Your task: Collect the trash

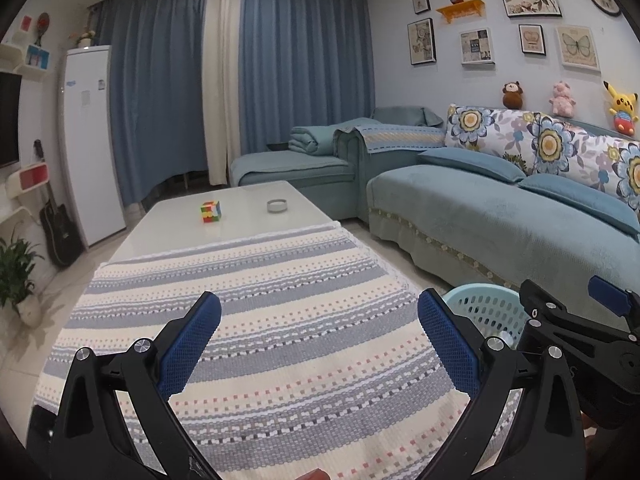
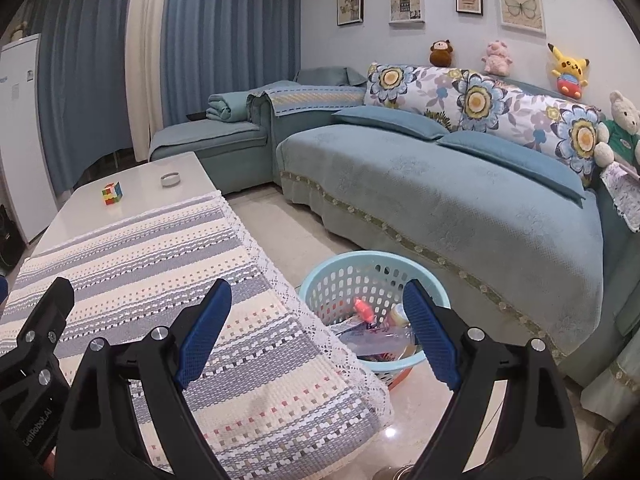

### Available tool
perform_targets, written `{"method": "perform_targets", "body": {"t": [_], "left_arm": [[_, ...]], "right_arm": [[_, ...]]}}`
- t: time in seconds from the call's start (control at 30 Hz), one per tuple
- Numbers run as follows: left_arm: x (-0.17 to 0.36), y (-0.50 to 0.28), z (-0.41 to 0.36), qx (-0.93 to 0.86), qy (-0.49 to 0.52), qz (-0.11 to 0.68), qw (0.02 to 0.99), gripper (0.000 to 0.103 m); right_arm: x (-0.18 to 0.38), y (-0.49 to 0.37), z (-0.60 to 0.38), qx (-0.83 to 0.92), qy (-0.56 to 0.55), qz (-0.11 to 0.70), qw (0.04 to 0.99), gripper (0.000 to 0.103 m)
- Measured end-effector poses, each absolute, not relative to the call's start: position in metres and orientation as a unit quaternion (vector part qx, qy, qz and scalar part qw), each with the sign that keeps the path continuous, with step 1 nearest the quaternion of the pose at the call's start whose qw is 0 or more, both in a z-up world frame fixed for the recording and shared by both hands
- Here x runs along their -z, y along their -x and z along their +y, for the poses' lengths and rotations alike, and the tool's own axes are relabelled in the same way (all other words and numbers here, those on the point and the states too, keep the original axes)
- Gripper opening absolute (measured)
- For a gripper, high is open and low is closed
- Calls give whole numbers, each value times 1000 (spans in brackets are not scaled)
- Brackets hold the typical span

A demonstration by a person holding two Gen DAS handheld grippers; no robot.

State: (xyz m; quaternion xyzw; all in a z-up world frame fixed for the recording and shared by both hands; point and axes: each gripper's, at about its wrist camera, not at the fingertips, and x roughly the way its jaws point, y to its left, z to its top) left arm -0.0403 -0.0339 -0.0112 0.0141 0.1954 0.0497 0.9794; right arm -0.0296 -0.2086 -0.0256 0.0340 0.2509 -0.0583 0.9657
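A light blue plastic basket [image 2: 320, 286] stands on the floor between the table and the sofa, holding trash: a pink item [image 2: 363, 307], a clear plastic bottle [image 2: 376, 338] and wrappers. In the left wrist view the basket [image 1: 486, 306] shows at the right, behind the right gripper's body. My left gripper [image 1: 320, 312] hovers open over the striped tablecloth [image 1: 248, 300] with nothing between its blue pads. My right gripper [image 2: 318, 298] is open and empty too, above the table's right corner and the basket.
The white coffee table [image 1: 240, 206] carries a colour cube [image 1: 211, 211] and a round ashtray [image 1: 277, 205] at its far end. A blue sofa [image 2: 440, 200] with cushions runs along the right. A white fridge [image 1: 90, 140], guitar and plant stand at the left.
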Motion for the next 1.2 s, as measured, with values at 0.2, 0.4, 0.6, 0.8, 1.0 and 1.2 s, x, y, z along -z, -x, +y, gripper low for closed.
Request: {"method": "perform_targets", "body": {"t": [0.2, 0.4, 0.6, 0.8, 1.0, 1.2], "left_arm": [[13, 39, -31, -50, -6, 204, 978, 95], [13, 39, -27, -51, 2, 205, 978, 95], [12, 38, -24, -51, 10, 207, 977, 95], [13, 38, -23, -51, 11, 208, 977, 95], [14, 37, -21, -61, 17, 210, 976, 95], [14, 36, -19, -67, 20, 213, 975, 95]], "right_arm": [[26, 29, -209, 54, -34, 252, 966, 83], [25, 29, -205, 53, -29, 250, 966, 83], [24, 31, -202, 52, -25, 246, 968, 83], [24, 31, -202, 50, -26, 248, 967, 83], [23, 30, -204, 47, -27, 249, 967, 83], [23, 29, -204, 47, -26, 249, 967, 83]]}}
